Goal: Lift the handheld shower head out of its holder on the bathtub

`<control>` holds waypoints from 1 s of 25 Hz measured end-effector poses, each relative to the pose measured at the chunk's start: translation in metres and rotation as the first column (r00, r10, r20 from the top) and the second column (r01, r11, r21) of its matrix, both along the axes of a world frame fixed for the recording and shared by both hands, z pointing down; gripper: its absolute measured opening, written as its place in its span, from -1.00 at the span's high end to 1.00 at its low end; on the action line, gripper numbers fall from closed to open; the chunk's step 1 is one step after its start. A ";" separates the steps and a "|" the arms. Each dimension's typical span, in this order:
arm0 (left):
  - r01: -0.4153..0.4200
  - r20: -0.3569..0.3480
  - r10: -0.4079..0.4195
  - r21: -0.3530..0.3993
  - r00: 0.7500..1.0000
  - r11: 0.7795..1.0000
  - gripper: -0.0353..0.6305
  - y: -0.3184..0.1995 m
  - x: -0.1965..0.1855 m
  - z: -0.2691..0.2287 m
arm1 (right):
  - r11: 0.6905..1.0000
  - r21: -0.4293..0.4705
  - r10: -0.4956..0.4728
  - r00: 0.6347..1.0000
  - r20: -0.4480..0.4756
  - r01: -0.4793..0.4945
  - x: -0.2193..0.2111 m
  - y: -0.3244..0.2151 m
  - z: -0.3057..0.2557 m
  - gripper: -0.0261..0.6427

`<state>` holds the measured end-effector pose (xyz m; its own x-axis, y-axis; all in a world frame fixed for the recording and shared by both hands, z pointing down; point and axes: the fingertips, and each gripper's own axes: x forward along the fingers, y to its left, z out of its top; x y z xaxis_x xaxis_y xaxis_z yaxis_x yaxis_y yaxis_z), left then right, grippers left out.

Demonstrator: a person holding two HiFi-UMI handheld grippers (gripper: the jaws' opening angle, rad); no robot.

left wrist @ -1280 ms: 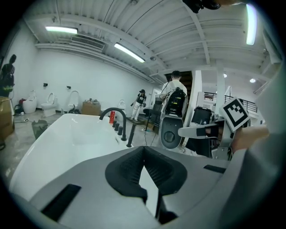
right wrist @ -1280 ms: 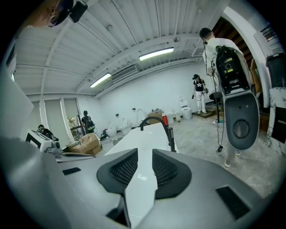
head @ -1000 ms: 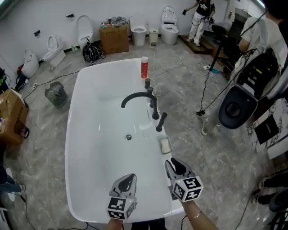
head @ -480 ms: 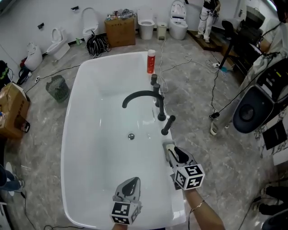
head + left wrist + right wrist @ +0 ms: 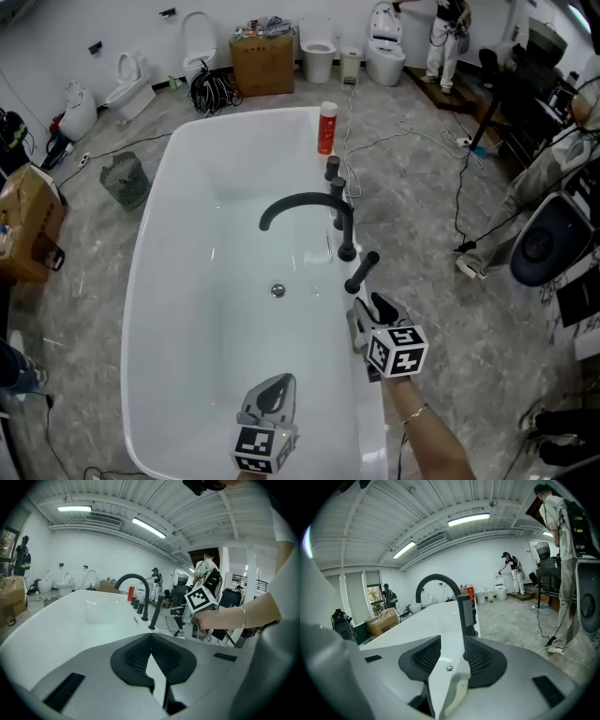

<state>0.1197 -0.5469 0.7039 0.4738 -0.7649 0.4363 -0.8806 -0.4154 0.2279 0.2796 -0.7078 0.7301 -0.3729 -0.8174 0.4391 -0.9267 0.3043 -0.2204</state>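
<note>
The black handheld shower head (image 5: 362, 271) stands tilted in its holder on the white bathtub's right rim (image 5: 150, 244), just before the arched black faucet (image 5: 305, 202). My right gripper (image 5: 368, 304) sits on that rim right behind it. Its jaws have just been opening, and the pads press on nothing. In the right gripper view the shower head (image 5: 466, 613) rises straight ahead, in line with the gap. My left gripper (image 5: 278, 382) hovers over the tub's near end with its tips together, holding nothing. The left gripper view shows the shower head (image 5: 156, 613) ahead, left of the right gripper's marker cube.
A red bottle (image 5: 326, 127) and two black knobs (image 5: 333, 169) stand on the rim beyond the faucet. The drain (image 5: 277, 291) is mid-tub. Cables cross the floor to the right. A wire basket (image 5: 124, 178), a cardboard box (image 5: 262, 61) and toilets line the back.
Both grippers moved forward along the tub. The right one went up the right rim until it was just behind the shower head, and its jaws spread wider.
</note>
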 end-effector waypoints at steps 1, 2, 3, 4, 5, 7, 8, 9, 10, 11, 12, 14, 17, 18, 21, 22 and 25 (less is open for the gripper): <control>0.003 -0.001 -0.003 0.001 1.000 1.000 0.83 -0.004 0.000 0.004 | 1.000 -0.004 -0.001 1.000 -0.003 0.001 0.000 -0.006 0.005 0.45; 0.006 -0.001 -0.006 0.004 1.000 1.000 0.84 -0.008 0.000 0.007 | 1.000 -0.009 -0.002 1.000 -0.008 0.002 0.000 -0.012 0.012 0.44; 0.009 -0.003 -0.009 0.005 1.000 1.000 0.84 -0.011 -0.001 0.011 | 1.000 -0.015 -0.003 1.000 -0.016 0.003 0.000 -0.018 0.018 0.43; 0.012 -0.004 -0.011 0.004 1.000 1.000 0.84 -0.015 -0.001 0.015 | 1.000 -0.021 -0.004 1.000 -0.026 0.003 0.000 -0.023 0.024 0.42; 0.013 -0.005 -0.013 0.002 1.000 1.000 0.83 -0.019 0.000 0.019 | 1.000 -0.026 -0.006 0.999 -0.037 0.005 0.001 -0.028 0.029 0.41; 0.013 -0.004 -0.013 -0.001 1.000 1.000 0.84 -0.029 0.001 0.027 | 0.999 -0.033 -0.010 0.998 -0.055 0.008 0.001 -0.039 0.040 0.38; 0.011 -0.002 -0.011 -0.003 1.000 1.000 0.84 -0.034 0.002 0.031 | 0.999 -0.036 -0.015 0.998 -0.064 0.012 0.001 -0.044 0.045 0.38; 0.009 -0.002 -0.009 -0.007 1.000 1.000 0.83 -0.039 0.003 0.036 | 0.999 -0.040 -0.020 0.997 -0.076 0.017 0.001 -0.049 0.051 0.37; 0.007 -0.001 -0.007 -0.012 1.000 1.000 0.84 -0.043 0.004 0.040 | 0.999 -0.045 -0.026 0.996 -0.089 0.022 0.001 -0.053 0.057 0.35; 0.005 -0.001 -0.005 -0.016 1.000 1.000 0.84 -0.048 0.004 0.043 | 0.998 -0.049 -0.029 0.995 -0.096 0.024 0.002 -0.057 0.062 0.34; 0.004 0.000 -0.004 -0.018 1.000 1.000 0.83 -0.053 0.005 0.046 | 0.998 -0.054 -0.029 0.995 -0.096 0.023 0.002 -0.060 0.066 0.34; 0.003 0.001 -0.003 -0.020 1.000 1.000 0.84 -0.062 0.006 0.050 | 0.998 -0.059 -0.023 0.997 -0.077 0.019 0.003 -0.067 0.073 0.32; 0.005 -0.005 -0.005 -0.022 1.000 1.000 0.84 -0.070 0.009 0.055 | 0.998 -0.053 -0.025 0.997 -0.075 0.021 0.004 -0.076 0.081 0.31; 0.008 -0.010 -0.008 -0.021 1.000 1.000 0.83 -0.073 0.010 0.057 | 0.998 -0.052 -0.027 0.996 -0.084 0.023 0.005 -0.079 0.084 0.31; 0.019 -0.023 -0.019 -0.024 1.000 1.000 0.84 -0.078 0.011 0.063 | 0.998 -0.053 -0.036 0.994 -0.105 0.031 0.002 -0.088 0.092 0.37; 0.020 -0.027 -0.021 -0.025 0.999 0.999 0.84 -0.078 0.011 0.064 | 0.998 -0.052 -0.036 0.993 -0.109 0.030 0.001 -0.090 0.094 0.38; 0.022 -0.034 -0.023 -0.030 0.999 0.999 0.83 -0.077 0.011 0.067 | 0.999 -0.047 -0.018 0.991 -0.135 0.011 -0.001 -0.094 0.096 0.44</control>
<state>0.1306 -0.6238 0.7710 0.4715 -0.7628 0.4425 -0.8812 -0.3880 0.2701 0.2791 -0.8020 0.8265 -0.3191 -0.7903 0.5231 -0.9445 0.3104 -0.1072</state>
